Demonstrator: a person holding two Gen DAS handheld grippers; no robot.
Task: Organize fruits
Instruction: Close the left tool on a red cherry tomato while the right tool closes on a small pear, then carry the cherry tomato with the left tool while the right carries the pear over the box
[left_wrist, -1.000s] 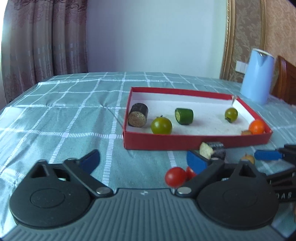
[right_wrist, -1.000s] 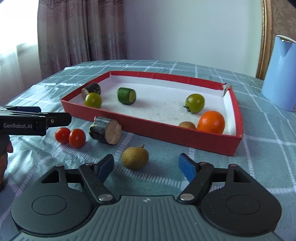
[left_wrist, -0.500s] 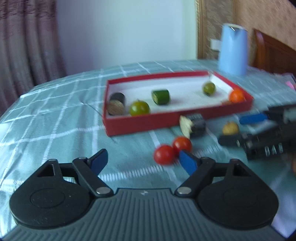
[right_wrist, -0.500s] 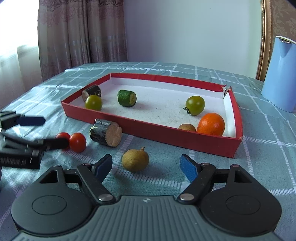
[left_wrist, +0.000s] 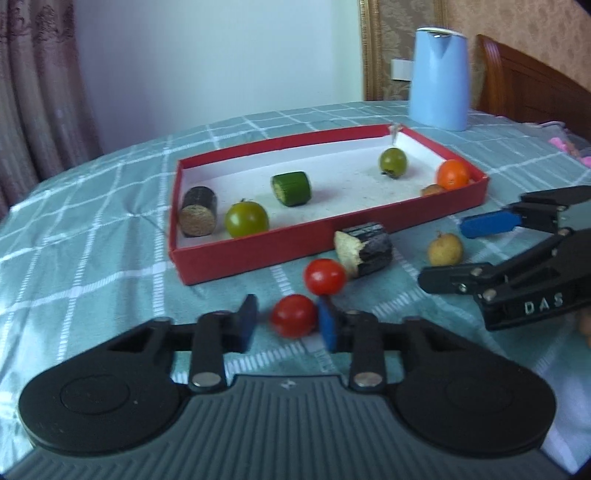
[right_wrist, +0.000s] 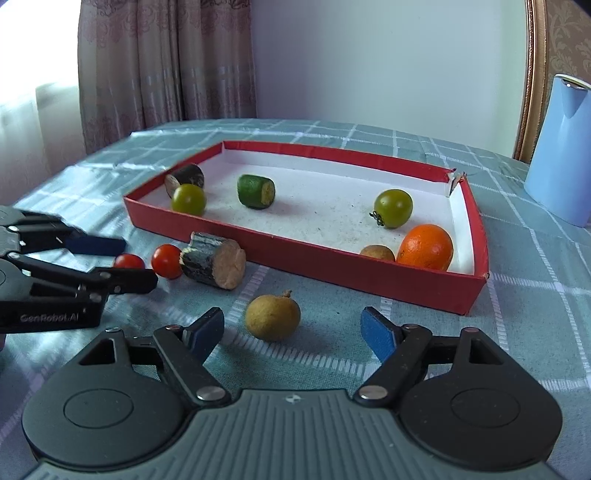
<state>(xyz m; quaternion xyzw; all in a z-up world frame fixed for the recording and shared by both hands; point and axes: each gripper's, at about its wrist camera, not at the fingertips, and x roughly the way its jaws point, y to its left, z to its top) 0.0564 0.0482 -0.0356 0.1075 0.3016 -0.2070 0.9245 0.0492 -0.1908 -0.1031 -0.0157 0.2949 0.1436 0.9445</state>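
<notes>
Left claw (left_wrist: 288, 320): partly closed around the near red tomato (left_wrist: 294, 315); the right pad touches it, the left pad stands just off it, so it is not gripped.
Right claw (right_wrist: 293, 330): wide open, holding nothing; the yellow-brown fruit (right_wrist: 272, 316) lies on the cloth between its blue pads, touching neither.
Worktop (right_wrist: 535, 295): covered with a teal cloth checked in white.
Loose pieces: second red tomato (left_wrist: 324, 276) just beyond the first; dark log piece (right_wrist: 213, 259) beside it, lying on its side, long axis running left-far to right-near in the right wrist view, pale cut end facing the camera.
Red tray (right_wrist: 303, 264): shallow, white inside, its near wall just beyond the log.
In tray, left: dark cylinder (left_wrist: 197, 216), green tomato (left_wrist: 246, 220).
In tray, middle: cucumber chunk (right_wrist: 256, 191) on its side, cut face to the right.
In tray, right: green tomato (right_wrist: 393, 208), orange (right_wrist: 425, 246), small brown fruit (right_wrist: 377, 253).
Far right: blue jug (left_wrist: 439, 78) standing upright.
Room: curtains (right_wrist: 166, 70) to the left, pale wall (right_wrist: 388, 55) behind.
</notes>
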